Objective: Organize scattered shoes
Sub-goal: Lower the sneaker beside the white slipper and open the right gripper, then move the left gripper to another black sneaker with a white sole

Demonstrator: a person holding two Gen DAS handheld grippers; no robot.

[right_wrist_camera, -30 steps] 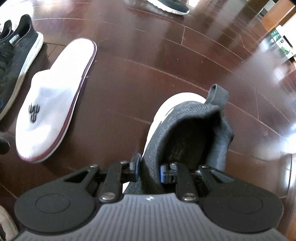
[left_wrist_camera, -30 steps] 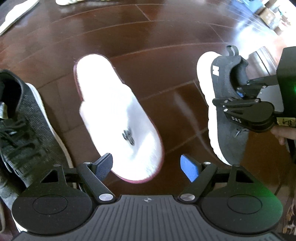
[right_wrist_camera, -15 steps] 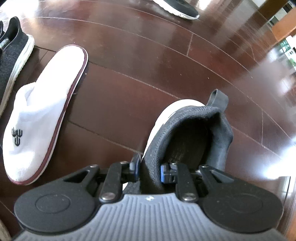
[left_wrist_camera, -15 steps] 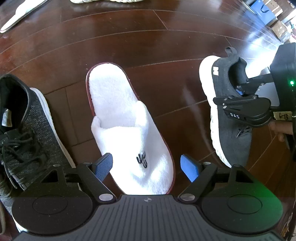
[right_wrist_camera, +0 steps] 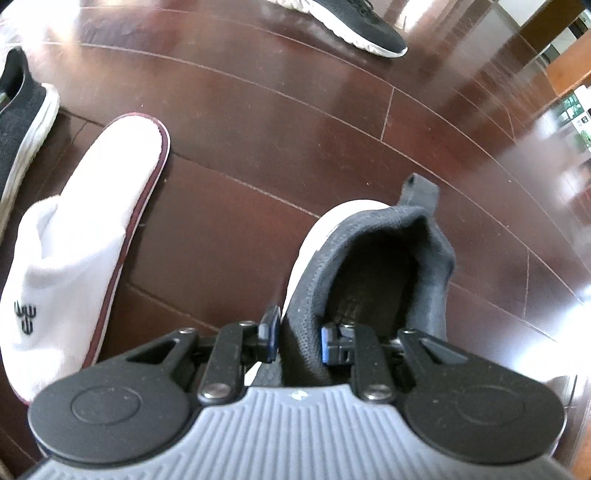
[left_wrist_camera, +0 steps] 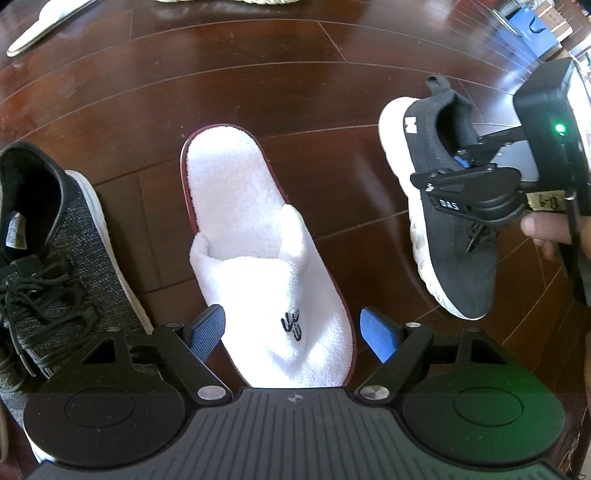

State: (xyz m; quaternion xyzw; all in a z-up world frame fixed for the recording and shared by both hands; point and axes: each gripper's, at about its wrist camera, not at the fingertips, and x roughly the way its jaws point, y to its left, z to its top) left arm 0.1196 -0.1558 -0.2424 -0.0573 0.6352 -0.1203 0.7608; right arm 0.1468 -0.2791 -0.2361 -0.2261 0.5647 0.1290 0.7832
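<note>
A white fleece slipper [left_wrist_camera: 258,254] with a dark red edge lies on the dark wooden floor, toe toward me. My left gripper [left_wrist_camera: 293,332] stands open, its blue pads on either side of the slipper's toe without touching it. To the right, a black knit sneaker [left_wrist_camera: 454,240] with a white sole is held by my right gripper [right_wrist_camera: 297,338], which is shut on the left side wall of the sneaker [right_wrist_camera: 369,273] at its opening. The slipper [right_wrist_camera: 74,251] shows at the left of the right wrist view.
A grey-black laced sneaker [left_wrist_camera: 48,258] lies left of the slipper. A second black sneaker [right_wrist_camera: 347,26] rests farther off on the floor. A white slipper [left_wrist_camera: 44,26] and a pale shoe [left_wrist_camera: 229,2] lie at the far edge. A hand [left_wrist_camera: 546,232] holds the right gripper.
The left gripper has come closer over the slipper, whose toe now lies between the open pads. The right gripper stays shut on the black sneaker, shifted slightly.
</note>
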